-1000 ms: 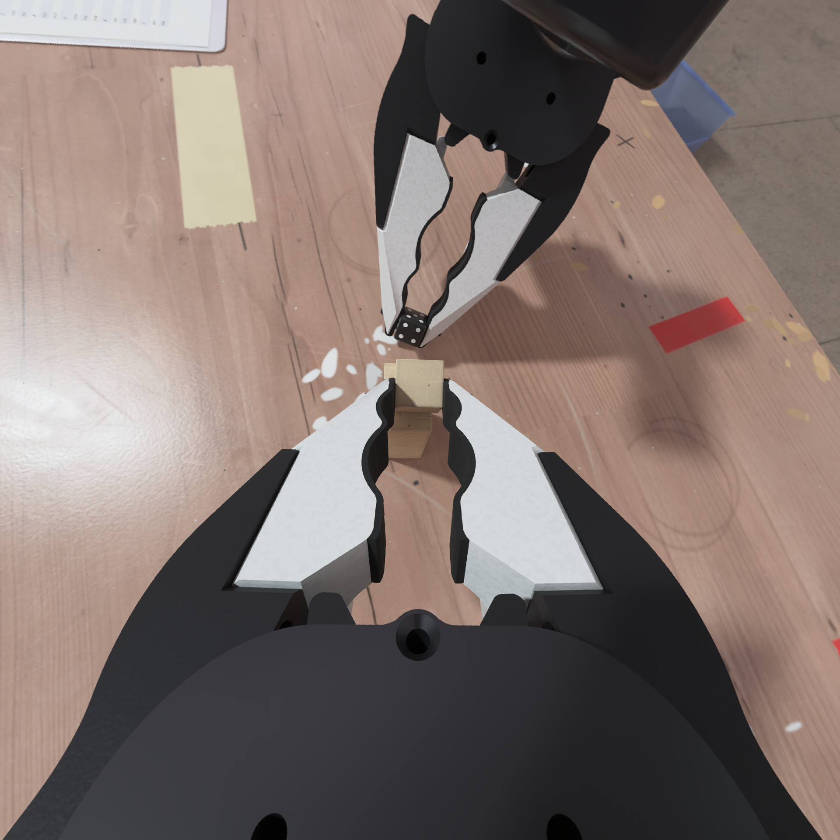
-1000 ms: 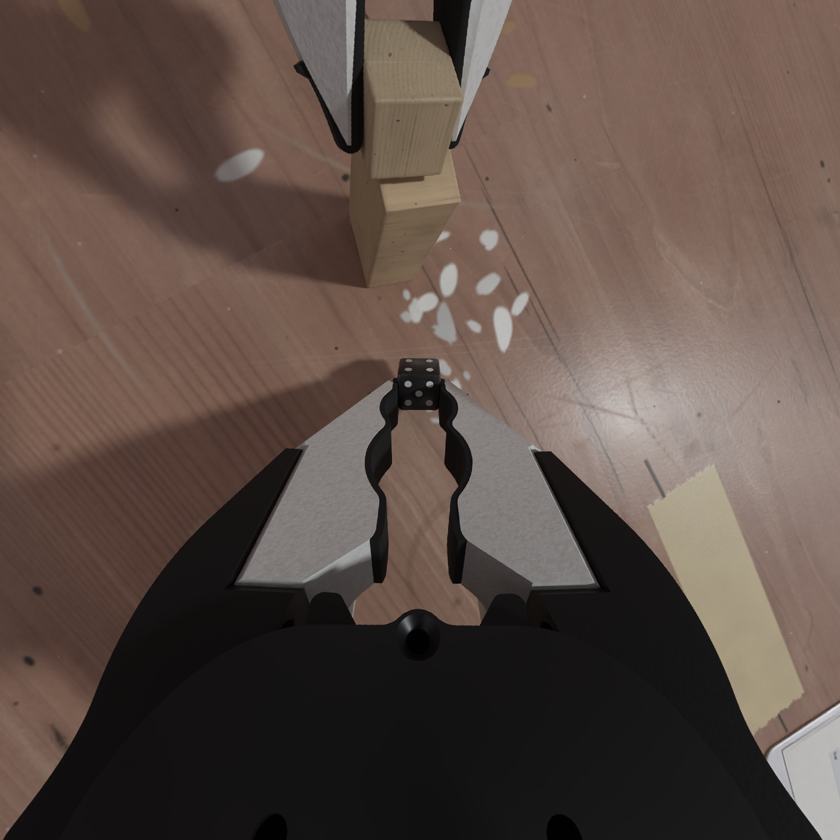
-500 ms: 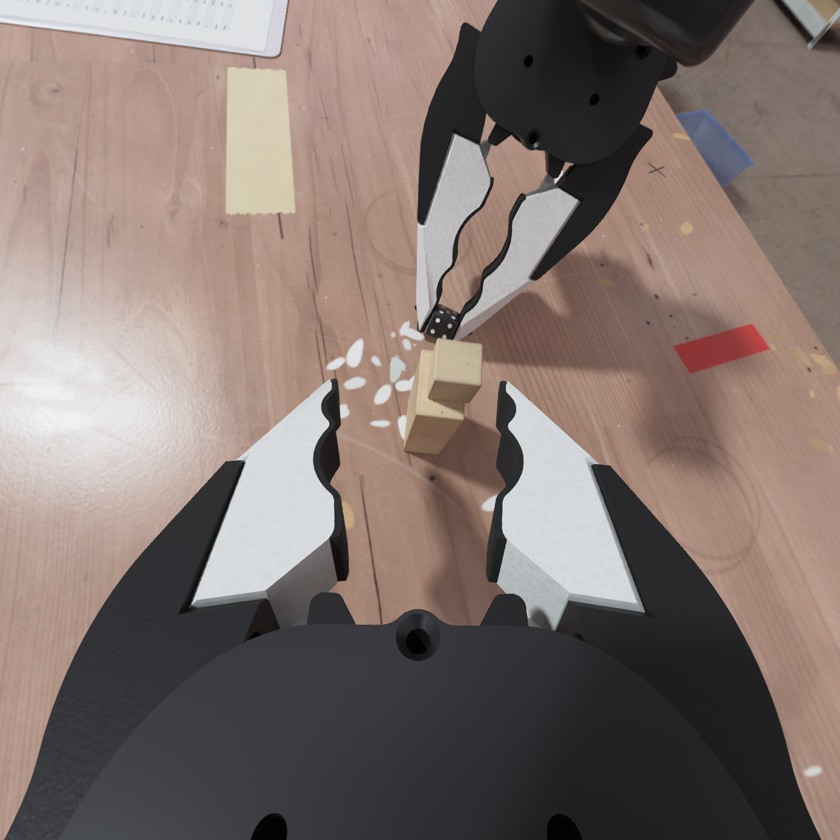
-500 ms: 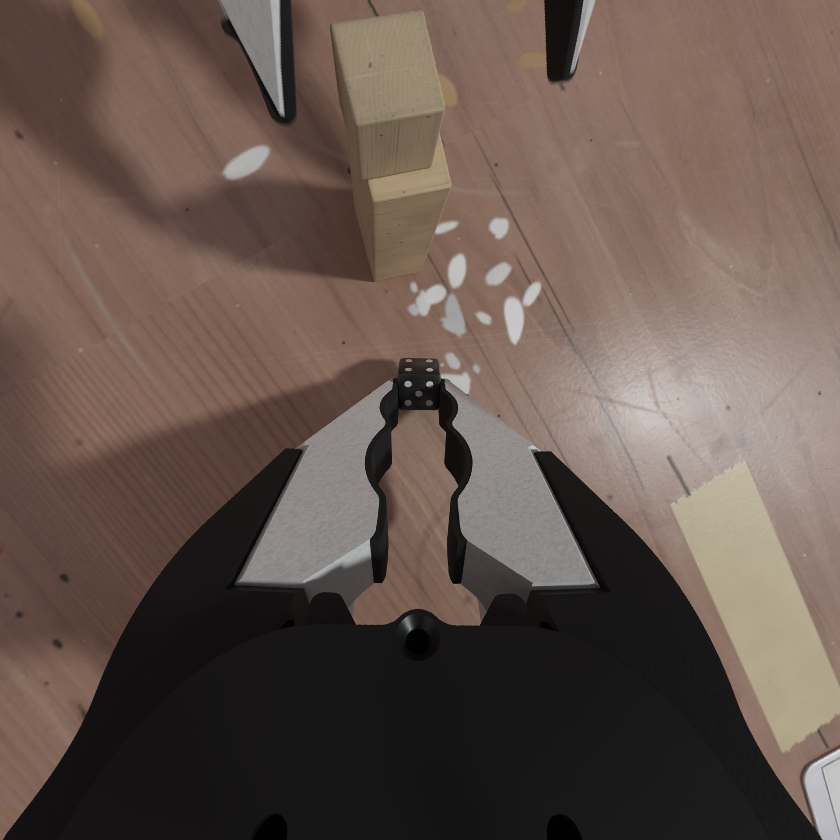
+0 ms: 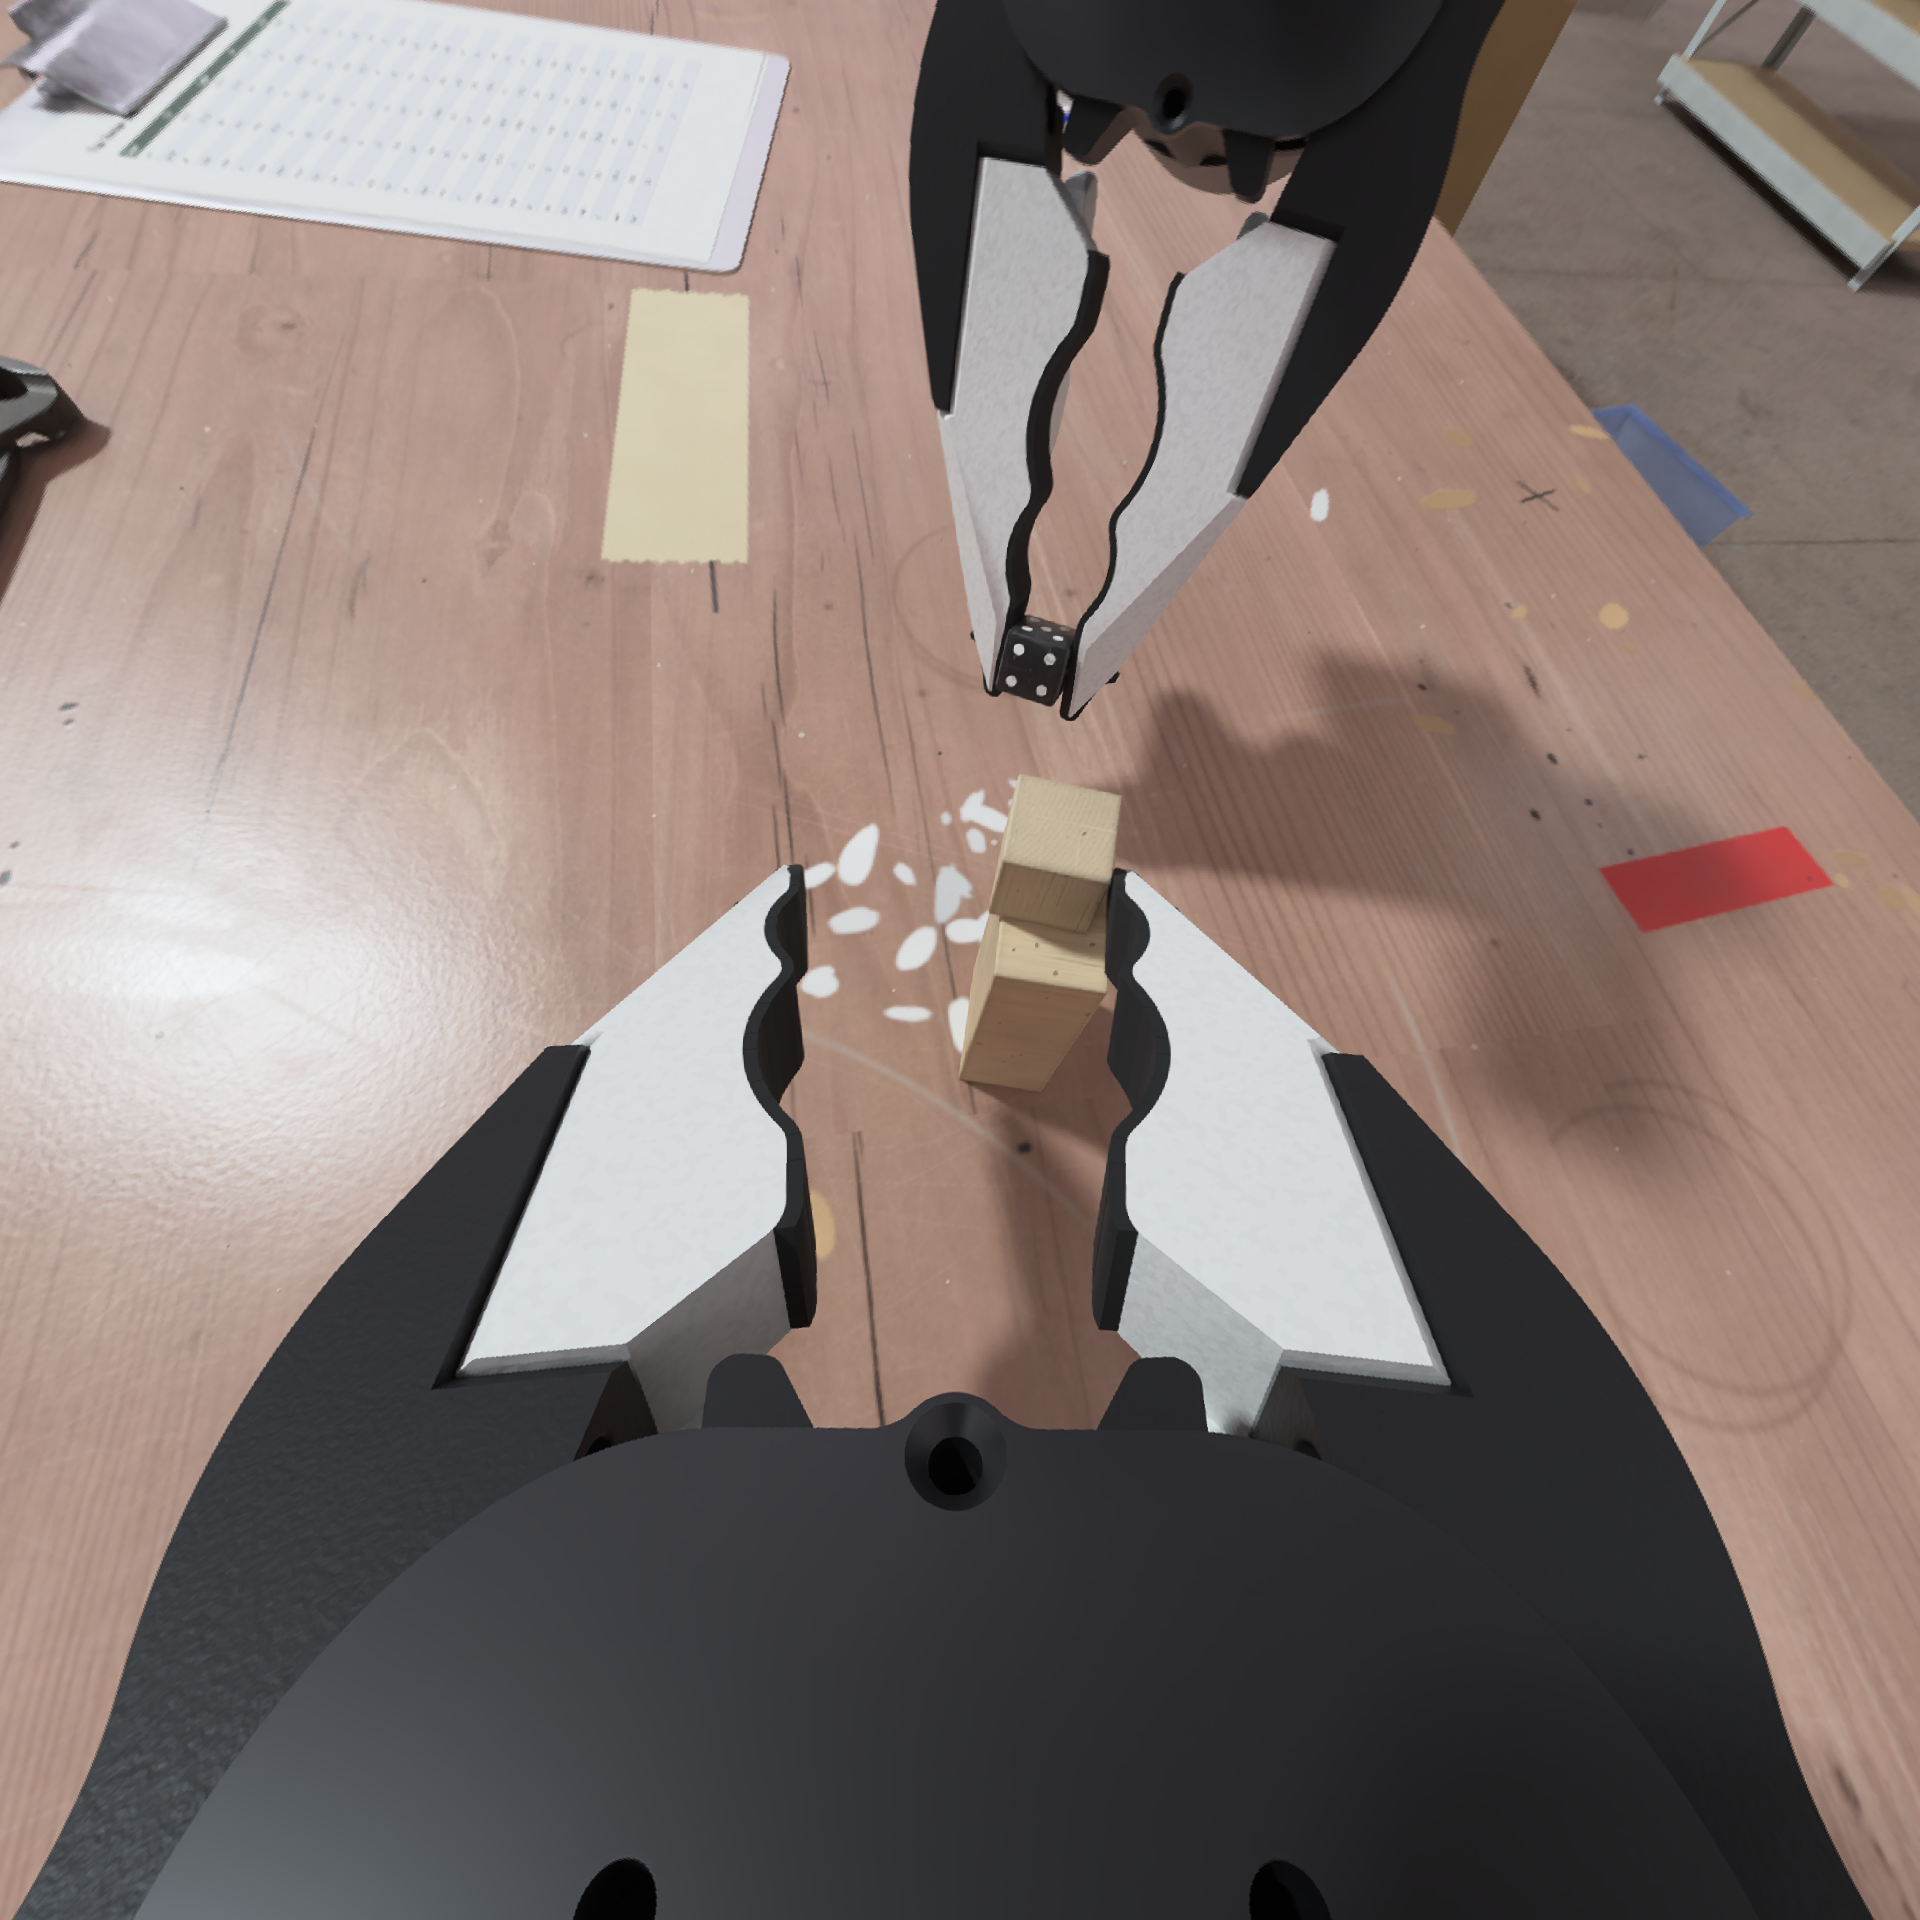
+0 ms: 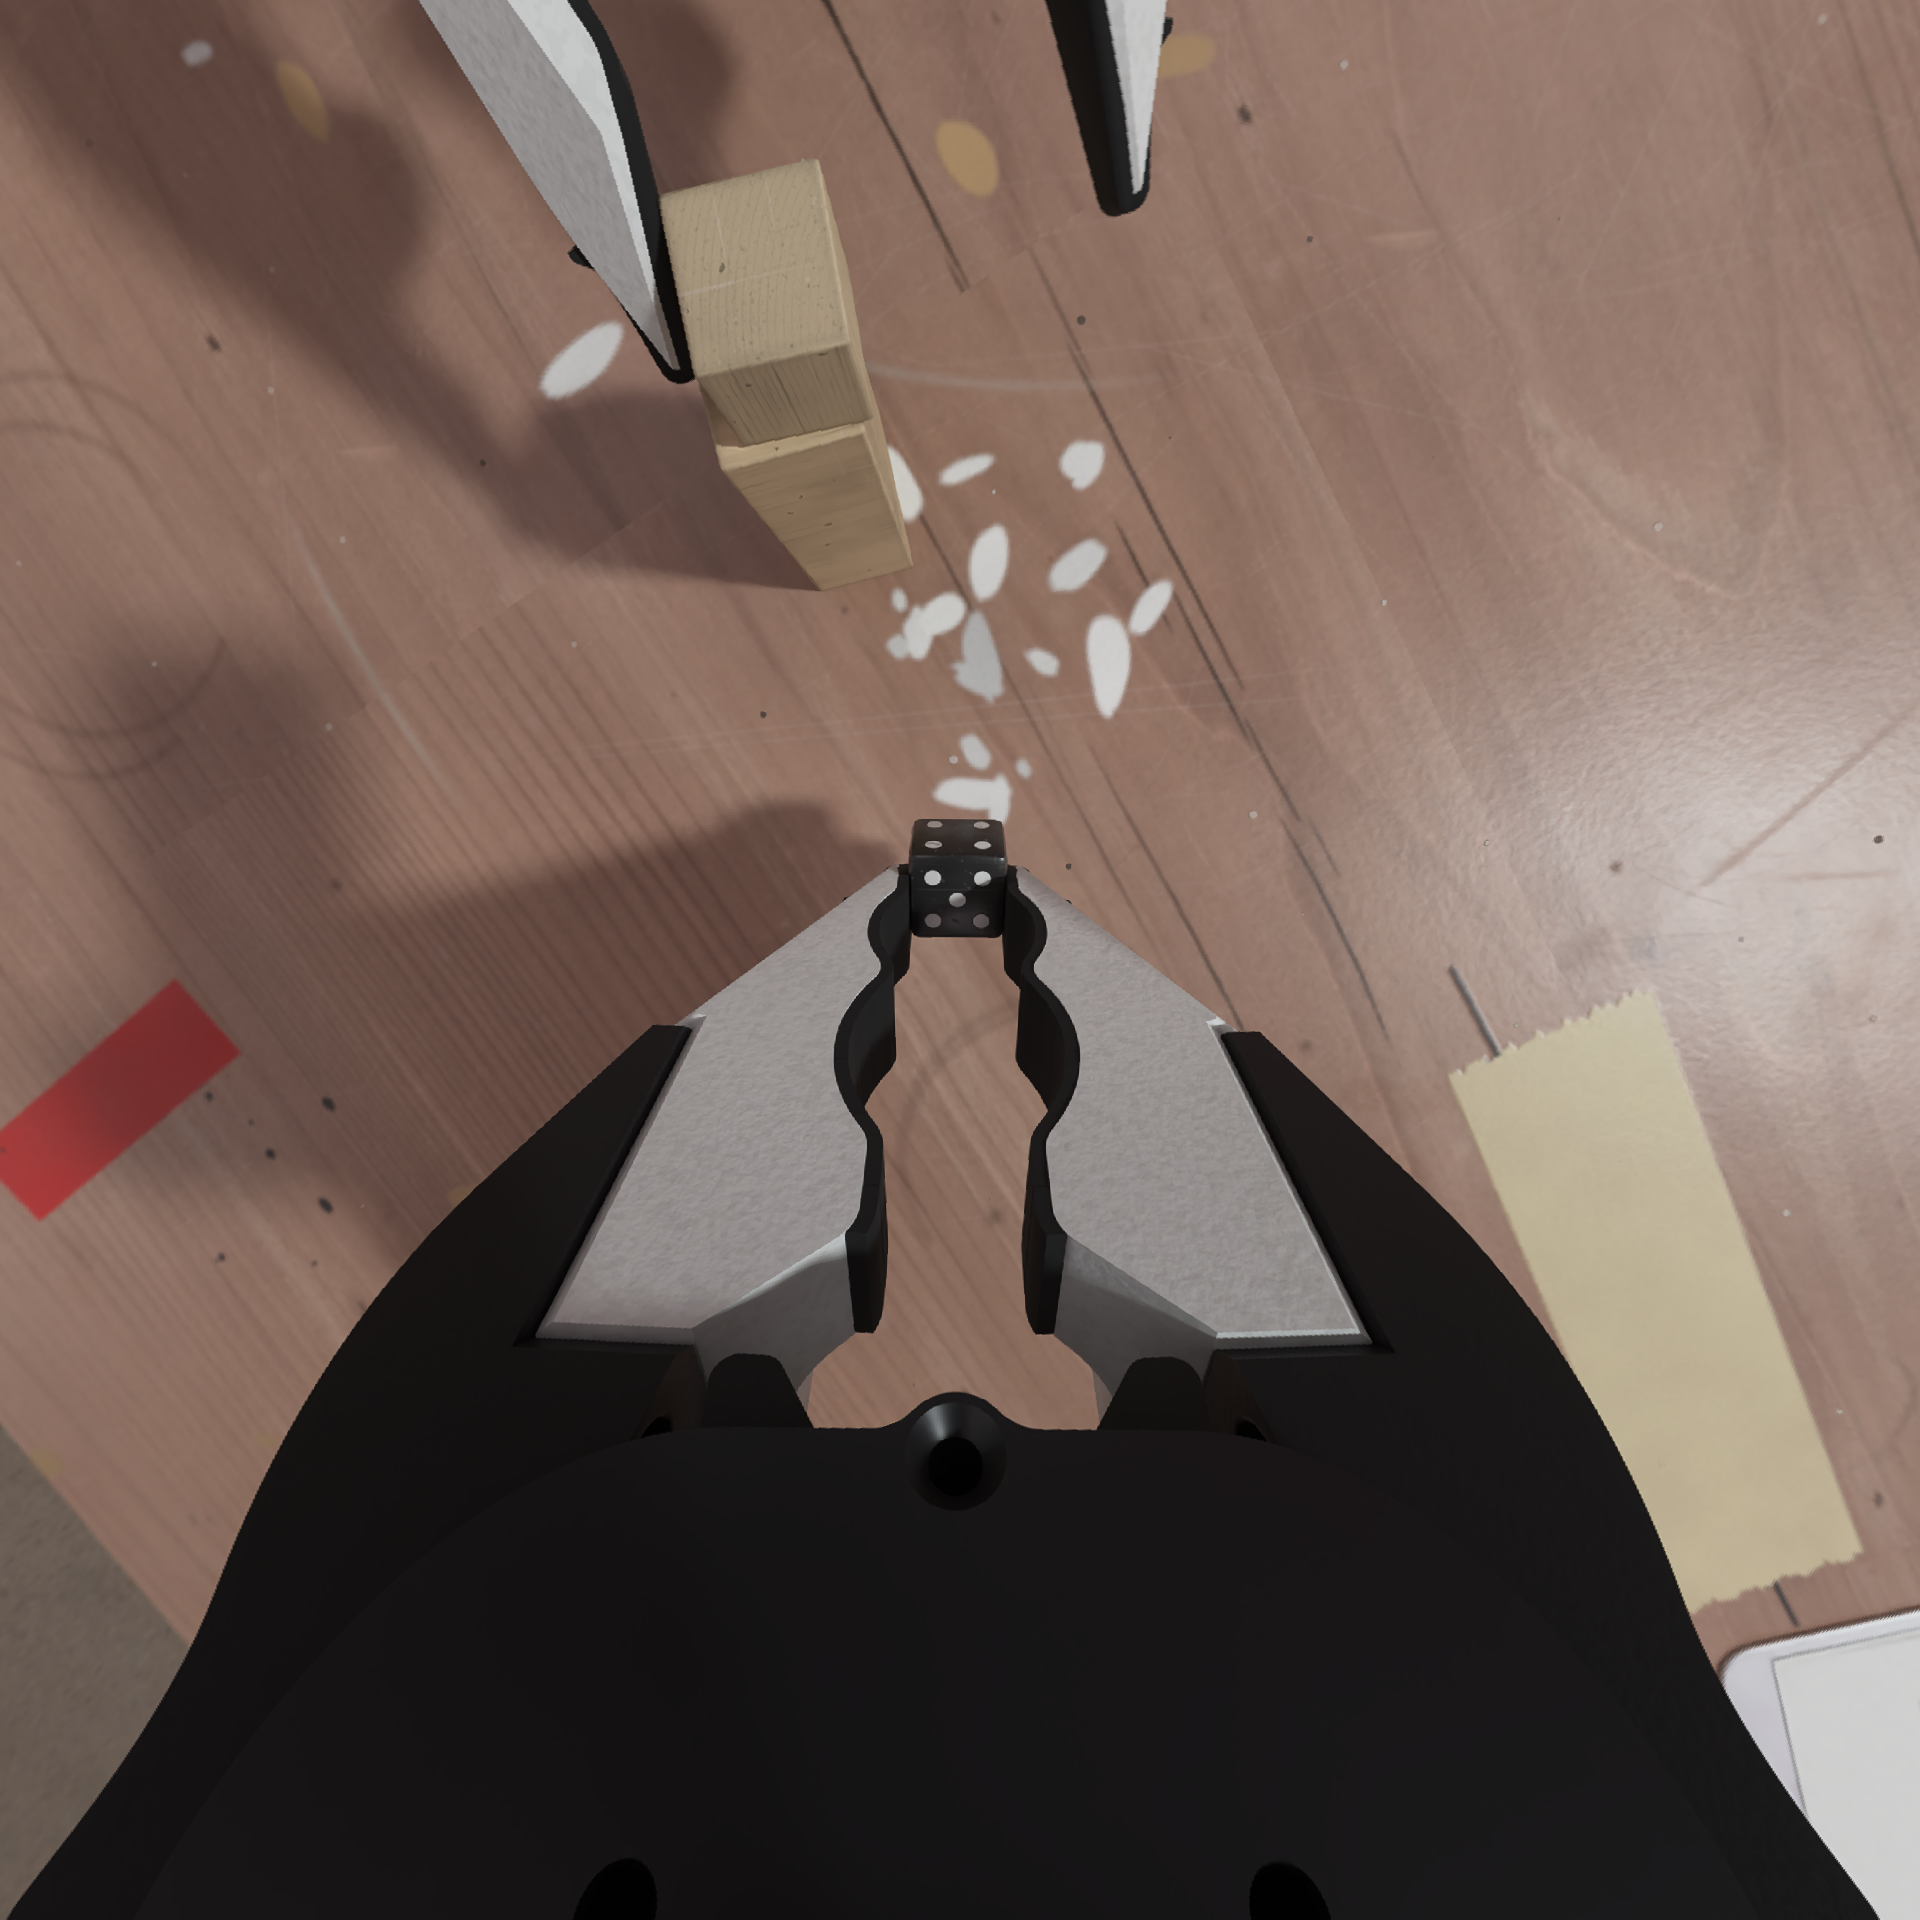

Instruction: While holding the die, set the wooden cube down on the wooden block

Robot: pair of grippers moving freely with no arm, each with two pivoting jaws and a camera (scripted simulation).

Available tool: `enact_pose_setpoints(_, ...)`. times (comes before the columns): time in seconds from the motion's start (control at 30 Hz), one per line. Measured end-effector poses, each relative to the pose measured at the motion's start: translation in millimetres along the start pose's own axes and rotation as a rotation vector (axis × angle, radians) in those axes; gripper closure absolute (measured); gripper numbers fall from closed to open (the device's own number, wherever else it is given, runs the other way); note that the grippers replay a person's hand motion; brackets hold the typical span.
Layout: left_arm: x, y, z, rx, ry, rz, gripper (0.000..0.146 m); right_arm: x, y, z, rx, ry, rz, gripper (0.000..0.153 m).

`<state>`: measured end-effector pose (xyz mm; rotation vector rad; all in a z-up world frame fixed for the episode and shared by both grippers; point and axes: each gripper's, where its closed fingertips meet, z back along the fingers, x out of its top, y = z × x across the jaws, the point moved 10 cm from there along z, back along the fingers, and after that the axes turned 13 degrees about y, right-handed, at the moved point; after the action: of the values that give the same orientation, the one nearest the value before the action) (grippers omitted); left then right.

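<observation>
The pale wooden cube [image 5: 1055, 850] rests on top of the upright wooden block [image 5: 1029, 1006], slightly offset. My left gripper [image 5: 954, 883] is open and empty; its right fingertip [image 5: 1120, 894] is close beside the stack. The stack also shows in the right wrist view, cube [image 6: 764, 301] over block [image 6: 821, 504], with the left gripper's fingers [image 6: 582, 156] at the top. My right gripper [image 6: 957, 878] is shut on the black die [image 6: 957, 878] with white pips, above the table beyond the stack; it shows in the left wrist view [image 5: 1034, 675] with the die [image 5: 1032, 661].
The wooden table [image 5: 312, 831] carries white paint flecks [image 5: 883, 925] by the stack, a beige tape strip [image 5: 681, 426], a red tape strip [image 5: 1714, 875], a white printed sheet [image 5: 416, 114] at the back left, and a dark object [image 5: 26, 410] at the left edge. The table's edge runs along the right.
My left gripper let go of the cube onto the block, opened, and drew back and up. The right gripper rose a little, still holding the die.
</observation>
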<state>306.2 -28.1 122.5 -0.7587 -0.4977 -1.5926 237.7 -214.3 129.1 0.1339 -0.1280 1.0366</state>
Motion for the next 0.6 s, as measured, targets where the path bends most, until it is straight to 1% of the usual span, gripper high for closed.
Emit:
enact_pose_setpoints(0.1, 1.4, -1.5, 2.4, -0.015, -0.014, -0.003, 0.093, 2.4, -2.0, 4.4, 0.009, 0.029, -0.006, 0.136)
enact_pose_setpoints(0.37, 2.1, -1.4, 9.1, -0.013, -0.061, -0.011, 0.095, 8.1, -11.0, 9.4, 0.03, 0.106, -0.039, 0.136)
enact_pose_setpoints(0.6, 5.6, -6.0, 7.5, -0.003, -0.049, -0.031, 0.095, 11.8, -15.8, 7.8, 0.049, 0.139, -0.047, 0.136)
